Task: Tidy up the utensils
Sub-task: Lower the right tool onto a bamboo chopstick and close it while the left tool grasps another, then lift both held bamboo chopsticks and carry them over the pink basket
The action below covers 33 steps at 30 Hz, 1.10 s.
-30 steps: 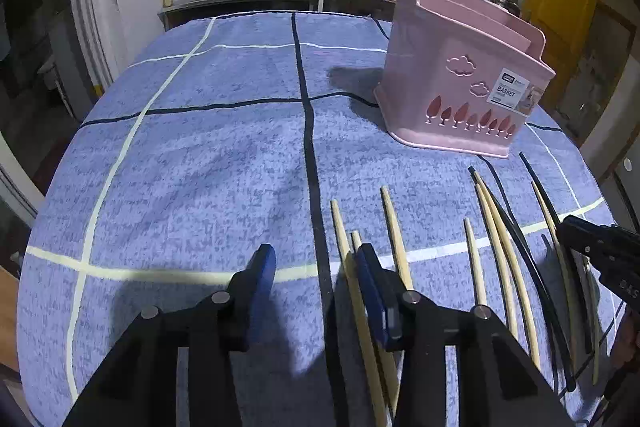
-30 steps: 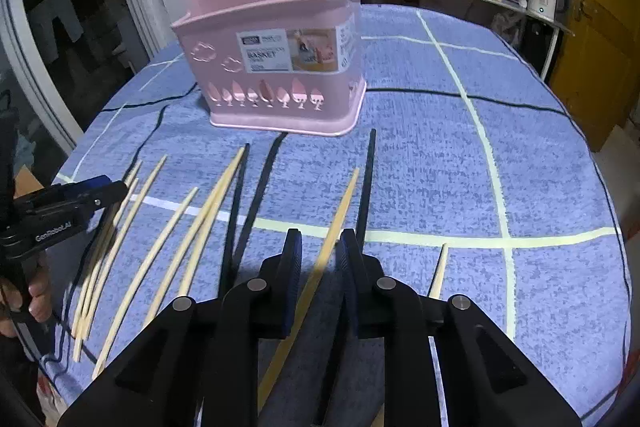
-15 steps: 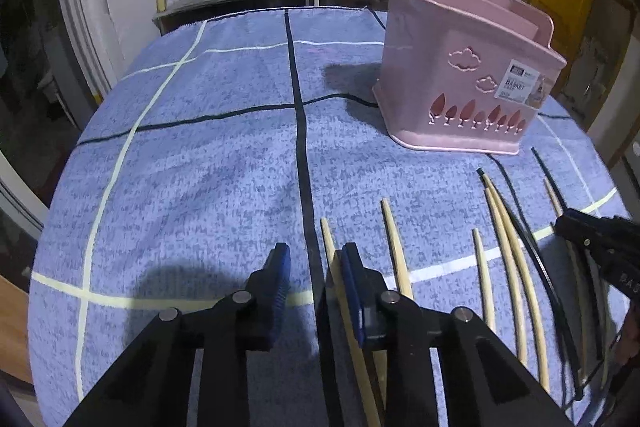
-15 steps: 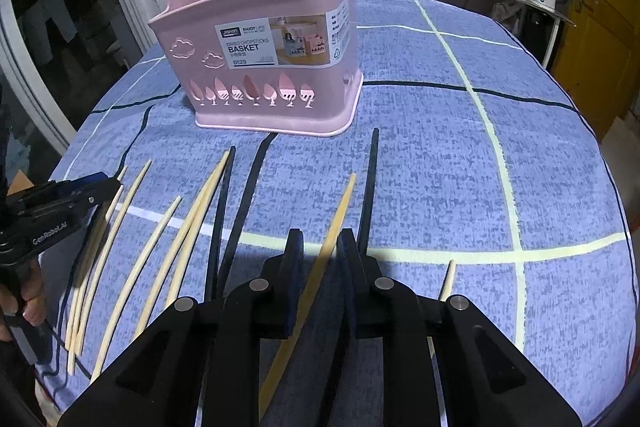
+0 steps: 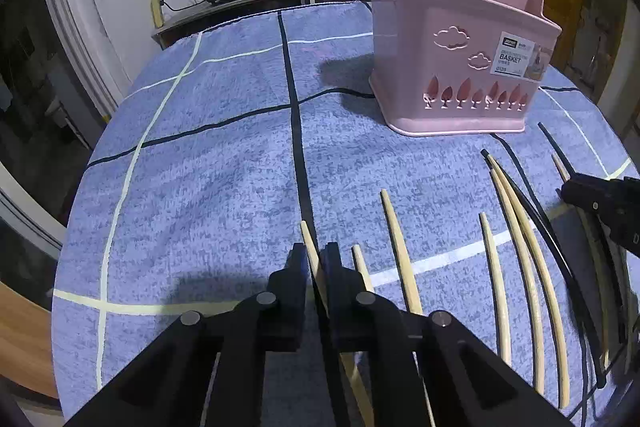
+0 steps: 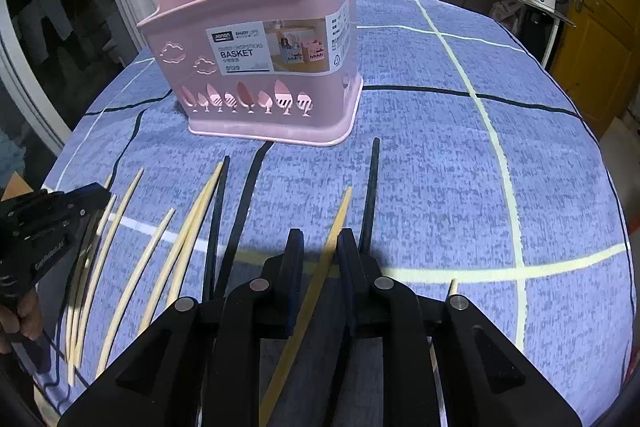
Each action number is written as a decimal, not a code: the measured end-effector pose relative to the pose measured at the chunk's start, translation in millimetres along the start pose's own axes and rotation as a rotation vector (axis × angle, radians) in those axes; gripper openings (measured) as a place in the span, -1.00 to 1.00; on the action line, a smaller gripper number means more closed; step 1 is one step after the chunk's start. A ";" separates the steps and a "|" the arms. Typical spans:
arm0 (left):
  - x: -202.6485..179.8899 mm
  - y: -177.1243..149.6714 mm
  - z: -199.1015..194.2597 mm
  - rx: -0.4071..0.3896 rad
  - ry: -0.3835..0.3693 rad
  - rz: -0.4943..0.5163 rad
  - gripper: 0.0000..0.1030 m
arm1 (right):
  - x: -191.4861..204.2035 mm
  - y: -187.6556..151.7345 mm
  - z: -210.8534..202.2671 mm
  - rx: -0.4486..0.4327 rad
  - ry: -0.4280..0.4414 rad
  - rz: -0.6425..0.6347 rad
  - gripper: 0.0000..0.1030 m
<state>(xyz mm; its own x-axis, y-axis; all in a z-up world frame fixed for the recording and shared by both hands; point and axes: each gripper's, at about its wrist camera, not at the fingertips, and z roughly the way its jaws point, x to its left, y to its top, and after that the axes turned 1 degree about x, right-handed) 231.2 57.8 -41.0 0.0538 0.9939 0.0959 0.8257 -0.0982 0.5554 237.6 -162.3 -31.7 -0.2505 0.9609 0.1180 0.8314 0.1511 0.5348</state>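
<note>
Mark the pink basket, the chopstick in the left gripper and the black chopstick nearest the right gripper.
pink basket (image 6: 256,99), right wrist view, front wall.
chopstick in the left gripper (image 5: 309,241), left wrist view, shaft above the fingers.
black chopstick (image 6: 373,183), right wrist view, mid shaft.

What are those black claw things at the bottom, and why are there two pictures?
They are grabbers that a person holds, one in each hand. Each has a tiny camera looking along its two fingers, so you get one picture per hand. The left gripper has just squeezed shut on a pale chopstick. The right gripper has a tan chopstick between its fingers, which have been closing; I cannot tell if they pinch it. More pale and black chopsticks lie on the blue checked cloth, in front of a pink basket.
</note>
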 end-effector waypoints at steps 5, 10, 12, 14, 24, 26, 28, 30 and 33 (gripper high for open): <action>0.1 -0.3 -0.6 0.002 -0.013 -0.001 -0.88 | -0.6 7.1 4.8 0.012 0.002 -0.001 -0.83; 2.8 0.6 -6.2 -0.009 -0.062 -0.012 -0.90 | -6.5 8.2 1.5 0.012 0.039 0.018 -0.88; 2.8 1.1 -12.5 -0.024 -0.083 -0.010 -0.90 | -6.7 8.6 -4.2 -0.001 0.055 0.017 -0.88; 2.1 2.5 -18.8 -0.037 -0.098 -0.007 -0.90 | -6.5 9.5 -11.0 -0.014 0.065 0.013 -0.88; 10.7 18.1 -76.0 -0.149 -0.161 -0.016 -0.91 | -3.8 20.5 -63.4 -0.124 0.123 -0.002 -0.88; 13.4 22.5 -89.9 -0.174 -0.179 -0.023 -0.90 | -0.7 23.2 -74.8 -0.150 0.128 -0.010 -0.88; 15.7 25.6 -105.8 -0.205 -0.189 -0.024 -0.90 | 1.8 26.1 -85.5 -0.175 0.135 -0.017 -0.89; 17.3 28.0 -119.2 -0.231 -0.204 -0.027 -0.91 | 4.2 27.2 -95.7 -0.199 0.138 -0.024 -0.89; 17.8 30.9 -137.9 -0.263 -0.214 -0.025 -0.91 | 6.5 28.6 -106.3 -0.228 0.147 -0.031 -0.89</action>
<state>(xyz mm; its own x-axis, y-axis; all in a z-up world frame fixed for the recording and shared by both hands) 180.2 65.7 91.7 0.1748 0.9813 -0.0806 0.6565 -0.0552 0.7523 207.0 -176.5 73.3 -0.3569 0.9103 0.2099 0.6932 0.1075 0.7127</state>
